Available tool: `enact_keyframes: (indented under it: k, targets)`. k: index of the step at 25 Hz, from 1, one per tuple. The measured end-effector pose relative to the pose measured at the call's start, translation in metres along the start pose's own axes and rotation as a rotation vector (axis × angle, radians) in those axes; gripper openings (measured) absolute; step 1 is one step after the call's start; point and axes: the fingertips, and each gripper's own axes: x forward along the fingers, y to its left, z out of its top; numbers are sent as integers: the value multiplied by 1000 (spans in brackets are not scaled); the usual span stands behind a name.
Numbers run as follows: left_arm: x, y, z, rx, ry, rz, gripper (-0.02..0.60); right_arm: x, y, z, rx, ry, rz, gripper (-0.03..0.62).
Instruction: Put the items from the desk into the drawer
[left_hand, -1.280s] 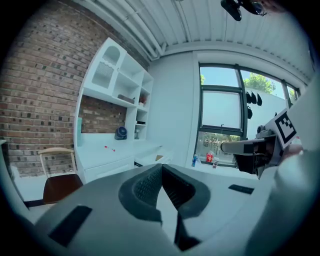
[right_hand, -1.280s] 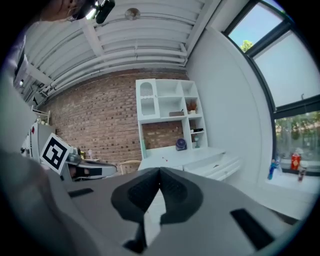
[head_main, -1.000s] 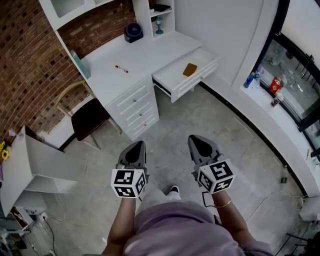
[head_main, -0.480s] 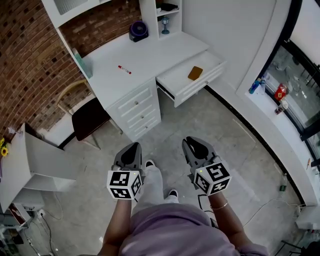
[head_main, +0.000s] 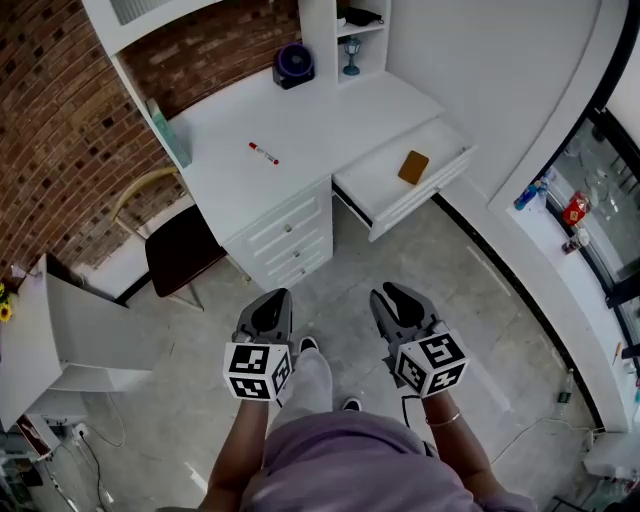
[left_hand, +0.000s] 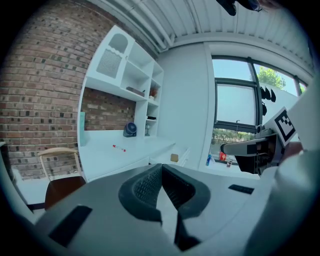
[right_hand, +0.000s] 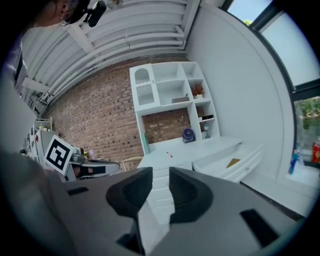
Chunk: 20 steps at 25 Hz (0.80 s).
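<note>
A red pen (head_main: 264, 153) lies on the white desk (head_main: 300, 125), also seen in the left gripper view as the pen (left_hand: 119, 148) and in the right gripper view as the pen (right_hand: 169, 155). The desk's drawer (head_main: 385, 185) stands pulled out, with a flat brown item (head_main: 413, 167) inside. Both grippers hang over the floor, well short of the desk. My left gripper (head_main: 266, 306) is shut, tips touching (left_hand: 161, 169), and empty. My right gripper (head_main: 396, 299) is open; its jaws have just been opening, and nothing sits in the gap (right_hand: 160, 176).
A purple fan (head_main: 294, 63) and a teal book (head_main: 170, 132) stand at the desk's back. A dark-seated chair (head_main: 180, 243) stands left of the drawers. A white side table (head_main: 75, 330) is at far left. Bottles line the window ledge (head_main: 560, 200) at right.
The person has stepped towards the desk; it sits lower and larger in the head view. Both grippers came forward with the step.
</note>
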Motion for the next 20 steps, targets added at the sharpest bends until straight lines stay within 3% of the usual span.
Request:
enact_keyframes:
  k: [20]
  targets:
    - [97, 184, 43, -56, -4, 43, 0, 221, 10, 52, -29, 50, 25, 101]
